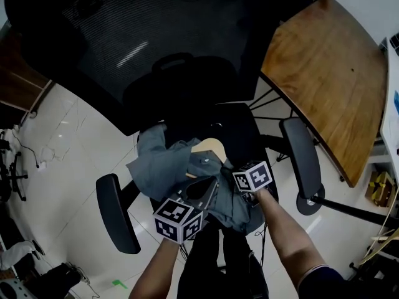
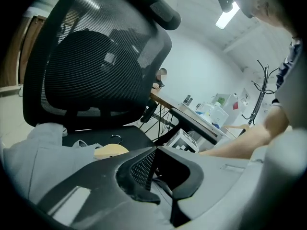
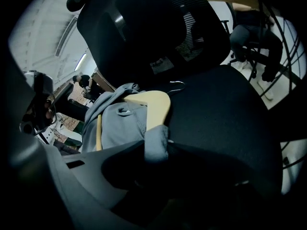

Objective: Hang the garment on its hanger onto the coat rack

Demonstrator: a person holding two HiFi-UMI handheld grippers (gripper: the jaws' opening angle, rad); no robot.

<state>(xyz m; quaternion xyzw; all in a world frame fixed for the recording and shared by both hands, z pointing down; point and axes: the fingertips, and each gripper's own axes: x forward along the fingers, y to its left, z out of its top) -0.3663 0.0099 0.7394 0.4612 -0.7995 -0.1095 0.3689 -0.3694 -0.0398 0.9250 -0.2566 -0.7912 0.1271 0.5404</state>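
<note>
I am pinching a bunched fold of the garment (image 3: 115, 123) in the jaws of my right gripper (image 3: 158, 159); the cloth is rising out of the gap as a thick grey-blue roll. The jaws of my left gripper (image 2: 162, 170) are standing apart, with a dark gap between the ribbed pads and nothing that I can see pressed there.

The garment is lying crumpled on the chair seat (image 3: 225, 109), with the hanger (image 3: 156, 104) inside its collar. From my right jaws the hanger is sitting just ahead at 12 o'clock. Its visible arm is running away from me, and the hook (image 3: 176, 85) is pointing on toward the chair back at about 1 o'clock. In the head view the hanger is at 11 o'clock from my right gripper and 1 o'clock from my left, so the right is the nearer one.

The hanger is pale, smooth, curved wood with a thin wire hook. The garment is soft, limp woven cloth that is folding freely, so I judge it will slide off unless the hanger itself gets lifted. The seat is matt black padding. A dark stand with curved arms, which I take for the coat rack (image 2: 260, 90), is standing well apart at 2 o'clock in my left gripper view.
</note>
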